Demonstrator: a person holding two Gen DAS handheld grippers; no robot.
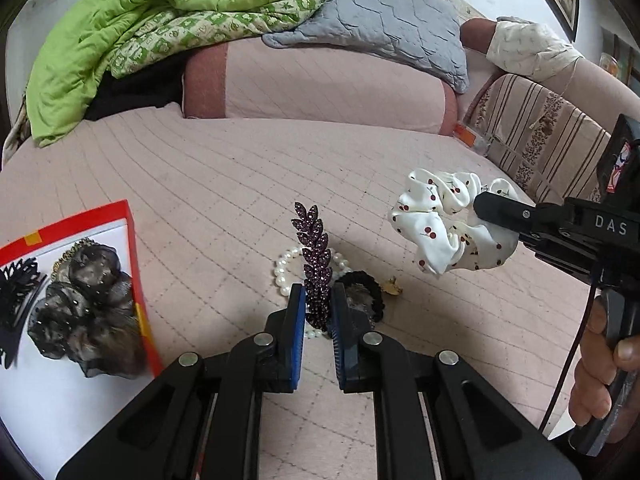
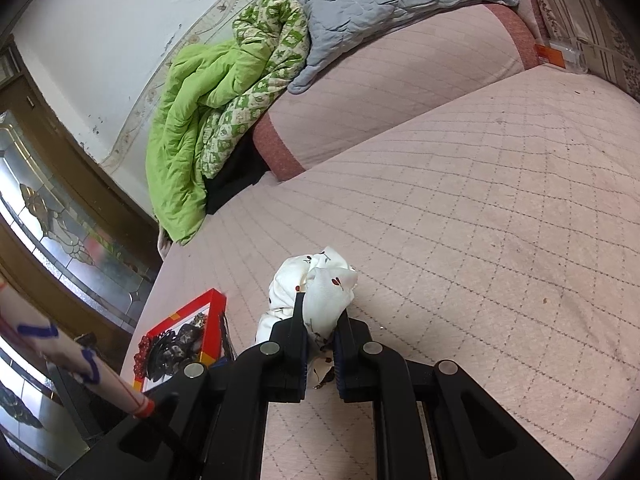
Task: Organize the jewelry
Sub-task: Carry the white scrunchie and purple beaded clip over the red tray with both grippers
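My left gripper [image 1: 318, 300] is shut on a purple rhinestone leaf hair clip [image 1: 314, 256], which stands up between the blue pads above the pink bedspread. Under it lie a white pearl bracelet [image 1: 286, 268] and a black hair tie [image 1: 366, 292]. My right gripper [image 2: 320, 320], also in the left wrist view [image 1: 486, 202], is shut on a white cherry-print scrunchie [image 1: 444, 220], which also fills the right wrist view [image 2: 316, 288], held above the bed. A red-rimmed white box [image 1: 134, 256] at the left holds dark gauze scrunchies [image 1: 86, 312] and a black claw clip [image 1: 18, 292].
The box also shows in the right wrist view [image 2: 214, 320]. A green quilt [image 1: 132, 36], a grey pillow [image 1: 384, 20] and a pink bolster [image 1: 320, 84] lie at the back. A striped cushion [image 1: 536, 132] is at the right. A small yellow scrap [image 1: 393, 286] lies by the hair tie.
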